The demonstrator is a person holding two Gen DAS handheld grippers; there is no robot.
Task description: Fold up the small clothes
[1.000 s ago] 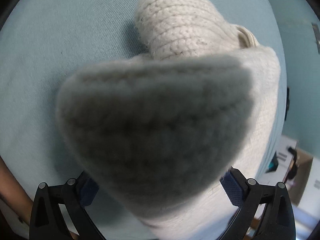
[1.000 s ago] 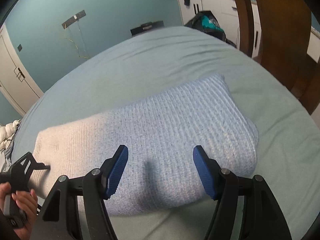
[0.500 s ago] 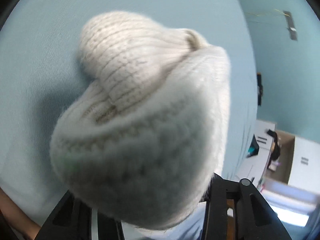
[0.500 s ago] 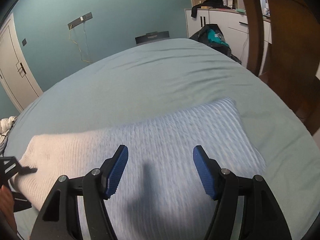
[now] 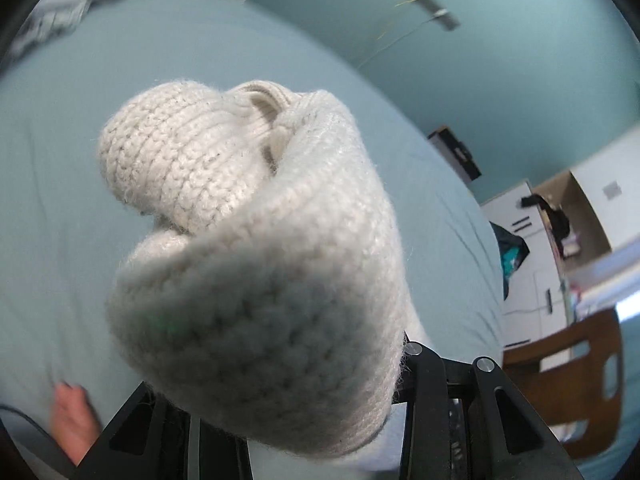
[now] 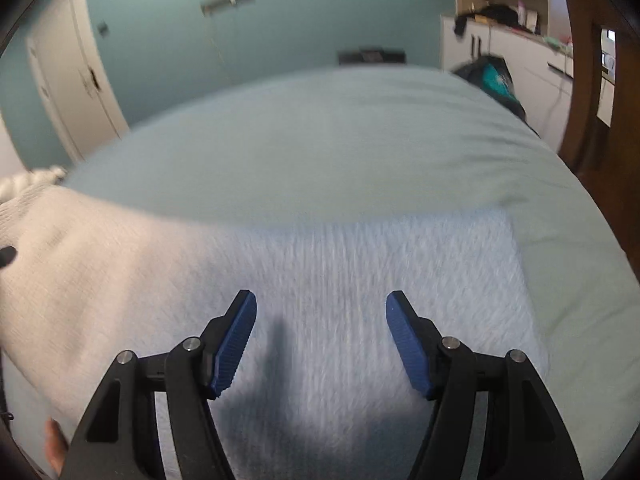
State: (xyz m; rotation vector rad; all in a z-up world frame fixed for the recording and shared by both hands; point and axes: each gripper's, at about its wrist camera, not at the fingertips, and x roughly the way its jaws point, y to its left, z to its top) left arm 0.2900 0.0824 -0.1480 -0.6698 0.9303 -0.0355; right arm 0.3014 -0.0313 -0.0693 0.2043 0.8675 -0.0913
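Left wrist view: the left gripper [image 5: 320, 420] is clenched on a bunched edge of the cream knit sweater [image 5: 256, 264], lifted mid-frame over the bed [image 5: 60, 160], apparently mid-fold. Its fingertips are buried in knit. The right gripper [image 6: 321, 344] hangs released over the flat part; next, lay the edge across squarely.

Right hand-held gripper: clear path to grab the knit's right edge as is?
Probably yes. The right hand-held gripper is open and empty above the folded knit garment; nothing lies between it and the right edge on the bed. Motion blur hides exact height.
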